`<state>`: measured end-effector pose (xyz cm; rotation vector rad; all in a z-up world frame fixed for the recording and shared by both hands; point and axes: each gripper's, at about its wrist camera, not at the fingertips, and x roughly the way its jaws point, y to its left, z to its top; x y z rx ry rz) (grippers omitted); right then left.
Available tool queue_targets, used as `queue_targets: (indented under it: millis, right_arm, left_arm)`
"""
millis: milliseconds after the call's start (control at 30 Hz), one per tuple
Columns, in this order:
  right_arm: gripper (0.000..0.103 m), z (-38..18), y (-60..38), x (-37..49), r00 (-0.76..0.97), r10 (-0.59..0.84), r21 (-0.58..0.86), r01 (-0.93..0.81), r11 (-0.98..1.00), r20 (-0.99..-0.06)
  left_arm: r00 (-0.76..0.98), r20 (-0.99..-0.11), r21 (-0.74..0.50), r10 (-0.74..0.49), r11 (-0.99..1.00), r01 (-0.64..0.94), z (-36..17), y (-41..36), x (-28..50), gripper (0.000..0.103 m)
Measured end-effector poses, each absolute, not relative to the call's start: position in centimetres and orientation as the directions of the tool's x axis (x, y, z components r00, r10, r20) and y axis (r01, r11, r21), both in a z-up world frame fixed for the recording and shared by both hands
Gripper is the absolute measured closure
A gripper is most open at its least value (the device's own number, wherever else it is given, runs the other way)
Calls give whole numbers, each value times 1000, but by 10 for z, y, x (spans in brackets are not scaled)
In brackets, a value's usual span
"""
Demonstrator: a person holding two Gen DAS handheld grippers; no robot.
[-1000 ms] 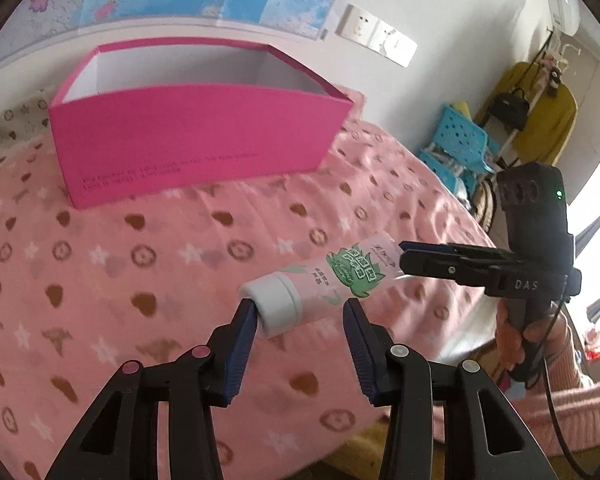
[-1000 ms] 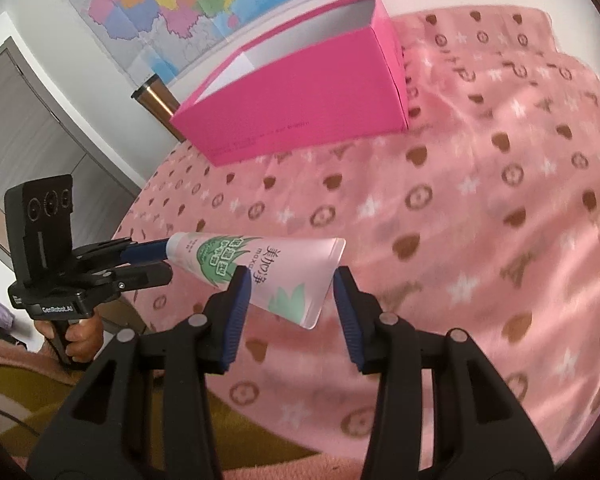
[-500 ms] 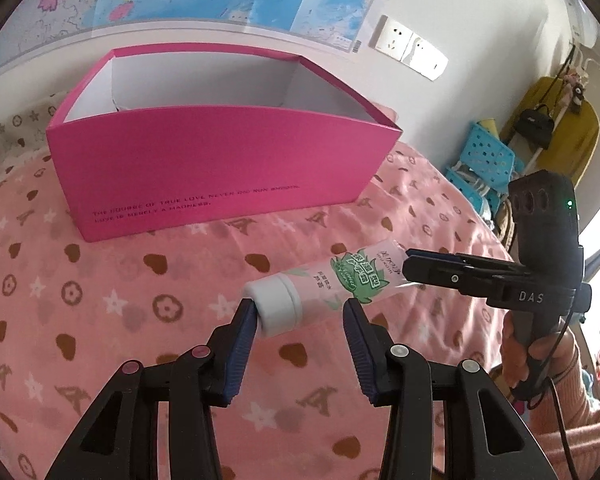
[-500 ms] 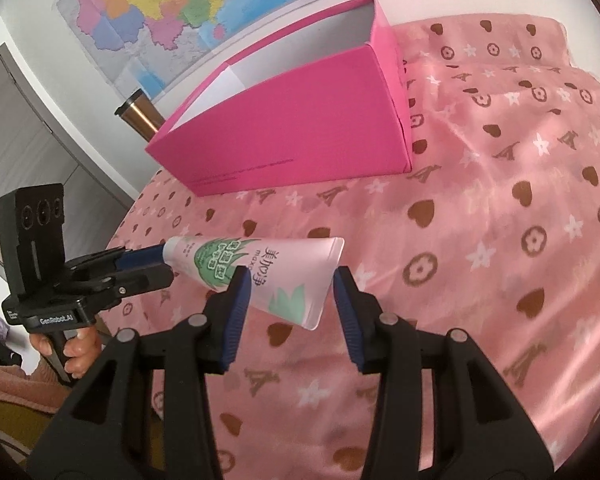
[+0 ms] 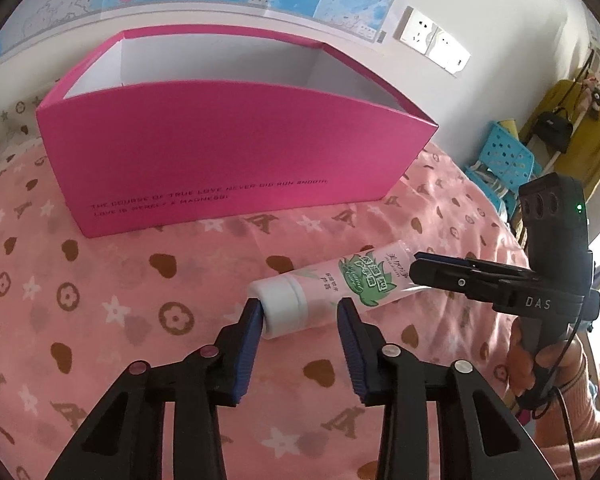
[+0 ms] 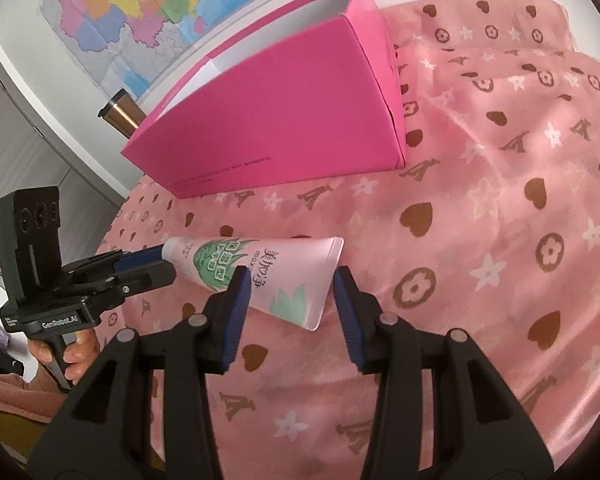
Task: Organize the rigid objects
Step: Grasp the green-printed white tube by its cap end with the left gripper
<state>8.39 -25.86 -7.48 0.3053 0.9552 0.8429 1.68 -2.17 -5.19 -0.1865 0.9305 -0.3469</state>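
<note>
A pink tube (image 5: pixel 352 280) with a white cap and green leaf print hangs lengthwise between both grippers, just above the cloth. My left gripper (image 5: pixel 300 316) has the cap end between its blue pads, and its jaws are closing on it. My right gripper (image 6: pixel 290 284) is shut on the flat tail of the tube (image 6: pixel 276 276). In the right wrist view the left gripper (image 6: pixel 156 266) hides the cap. An open magenta box (image 5: pixel 220 160) with a white inside stands just beyond the tube, its long side facing me. Its end wall (image 6: pixel 384 60) shows in the right wrist view.
A pink cloth (image 5: pixel 100 300) with hearts, stars and flowers covers the surface. Behind the box are a wall map (image 6: pixel 140 8) and a copper tumbler (image 6: pixel 120 118). A blue stool (image 5: pixel 504 160) and a yellow coat (image 5: pixel 580 136) stand off to the right. A hand (image 6: pixel 76 354) grips the left handle.
Both grippers have carried the tube towards the magenta box, which now looks larger and nearer. The left jaws stand slightly narrower around the cap.
</note>
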Motion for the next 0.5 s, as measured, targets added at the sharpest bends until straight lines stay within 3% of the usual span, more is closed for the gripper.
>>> queue_targets:
  millis: [500]
  right_arm:
    - [57, -64, -265, 76, 319, 752, 574, -496, 651, -576]
  left_arm:
    - [560, -736, -306, -379, 925, 224, -44, -23, 13, 66]
